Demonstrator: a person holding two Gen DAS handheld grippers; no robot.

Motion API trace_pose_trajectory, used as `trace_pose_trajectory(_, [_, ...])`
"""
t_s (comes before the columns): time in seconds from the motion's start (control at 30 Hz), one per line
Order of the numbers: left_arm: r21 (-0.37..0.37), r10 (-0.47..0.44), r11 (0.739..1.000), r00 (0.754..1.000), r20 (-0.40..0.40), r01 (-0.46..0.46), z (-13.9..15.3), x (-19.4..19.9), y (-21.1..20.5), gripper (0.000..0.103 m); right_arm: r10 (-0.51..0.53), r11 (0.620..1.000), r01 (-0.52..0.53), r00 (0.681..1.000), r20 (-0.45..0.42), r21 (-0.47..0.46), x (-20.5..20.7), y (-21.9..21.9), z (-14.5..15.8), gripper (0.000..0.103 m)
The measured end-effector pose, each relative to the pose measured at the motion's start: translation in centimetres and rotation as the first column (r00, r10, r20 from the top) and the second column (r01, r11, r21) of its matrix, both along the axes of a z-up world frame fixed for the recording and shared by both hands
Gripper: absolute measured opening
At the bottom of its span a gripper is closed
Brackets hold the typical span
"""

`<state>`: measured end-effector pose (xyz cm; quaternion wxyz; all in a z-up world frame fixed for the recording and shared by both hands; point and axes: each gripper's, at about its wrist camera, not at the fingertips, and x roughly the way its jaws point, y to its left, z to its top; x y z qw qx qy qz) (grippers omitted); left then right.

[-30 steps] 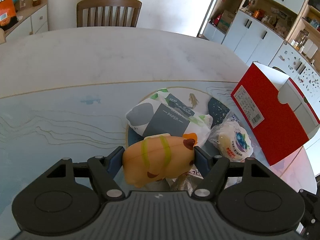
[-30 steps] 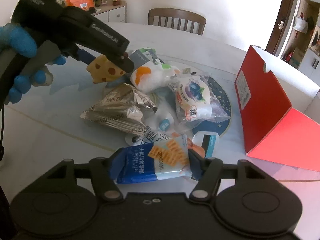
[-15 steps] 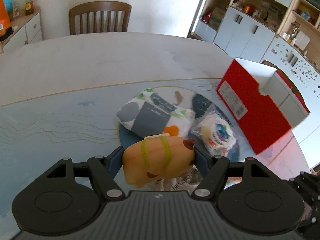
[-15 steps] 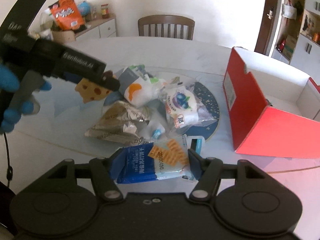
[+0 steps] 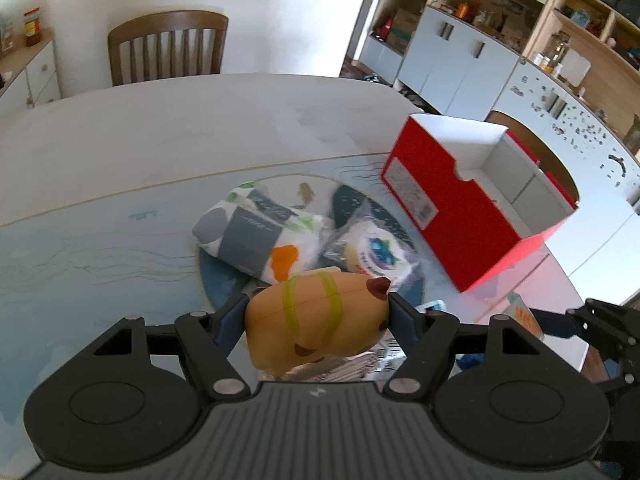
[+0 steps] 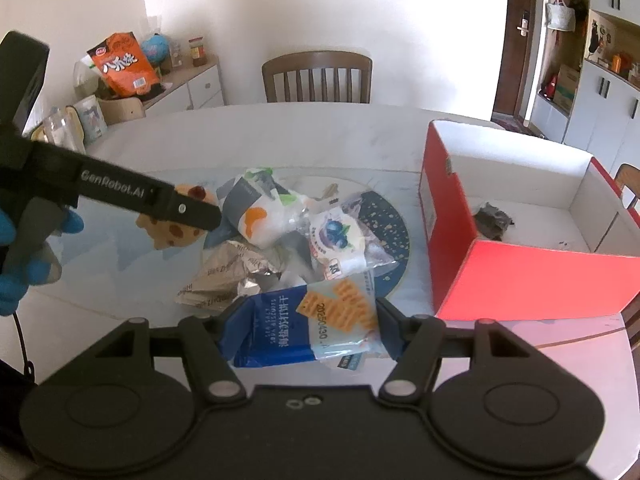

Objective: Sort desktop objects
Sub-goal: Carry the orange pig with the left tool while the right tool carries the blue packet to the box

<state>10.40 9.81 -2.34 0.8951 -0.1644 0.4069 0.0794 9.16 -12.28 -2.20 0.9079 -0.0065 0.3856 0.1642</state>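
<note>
My left gripper (image 5: 318,316) is shut on an orange squishy toy (image 5: 316,322) with green stripes and brown spots, held above the pile. The toy also shows in the right wrist view (image 6: 174,228), behind the left gripper's finger. My right gripper (image 6: 304,326) is shut on a blue and white biscuit packet (image 6: 304,326), held above the table's near side. An open red box (image 6: 516,224) (image 5: 472,200) with a white inside stands on the right, with a small dark item (image 6: 490,220) in it.
On the round dark mat (image 6: 394,232) lie a tissue pack (image 6: 260,210) (image 5: 264,236), a blueberry bun in clear wrap (image 6: 336,244) (image 5: 376,252) and a crumpled silver bag (image 6: 228,276). A wooden chair (image 6: 316,76) stands behind the table. A sideboard (image 6: 180,88) is at the far left.
Both grippers have risen and pulled back with their loads. The view of the left one has turned right toward the red box. The inside of the box now shows in both views.
</note>
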Motion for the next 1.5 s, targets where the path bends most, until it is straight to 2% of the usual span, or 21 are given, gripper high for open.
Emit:
trace_pose_trajectory(0.63, [0.024, -0.068, 0.997, 0.997, 0.036, 0.067, 3.6, 3.3, -4.3, 0.073, -0.047, 0.998, 0.046, 0.999, 0.024, 0.048, 2.3, -7.1, 3.5, 0.066])
trace_pose_trajectory(1.5, [0.078, -0.122, 0.99, 0.991, 0.063, 0.117, 5.5, 13.2, -11.9, 0.073, -0.043, 0.998, 0.042, 0.998, 0.036, 0.037, 7.2, -17.9, 3.8, 0.066])
